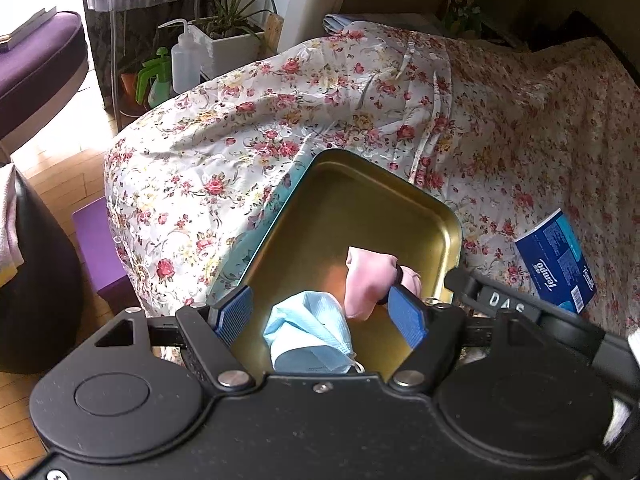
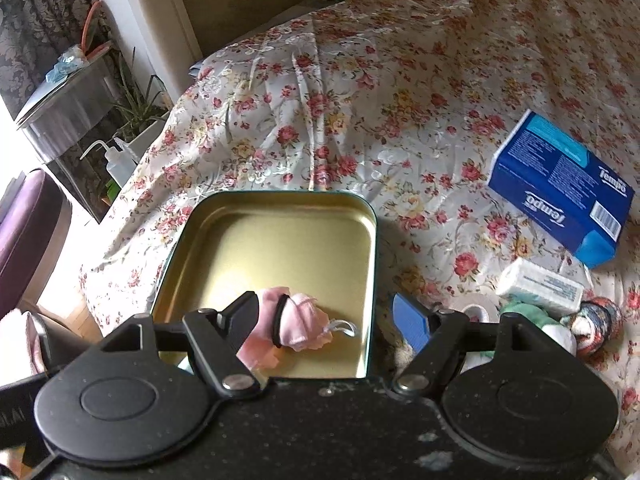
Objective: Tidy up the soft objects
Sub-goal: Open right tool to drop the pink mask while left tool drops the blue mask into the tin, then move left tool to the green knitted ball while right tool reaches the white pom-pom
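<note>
Left wrist view: the left tool point(image 1: 320, 314) stands apart over the shallow gold metal tin point(image 1: 400, 200), a crumpled blue face mask point(image 1: 308, 334) loose between its fingers, seemingly just dropped in; its lower edge is hidden.

Right wrist view: the right tool point(image 2: 328, 320) is apart, the pink banded cloth bundle point(image 2: 292, 320) resting in the tin, partly hidden.

Free room and obstacles. The far half of the tin point(image 2: 276, 236) is bare floor, open from above; its raised rim bounds it on every side. The near half is taken by the pink bundle point(image 2: 296, 322) and, nearer still, the blue mask point(image 1: 310, 334). Beyond the tin the floral cloth point(image 2: 360, 112) lies clear, though creased. To the right, the tissue box point(image 2: 560, 192), a white packet point(image 2: 540, 286) and a heap of small soft items point(image 2: 592, 328) crowd the cloth; a passage remains between them and the tin.
</note>
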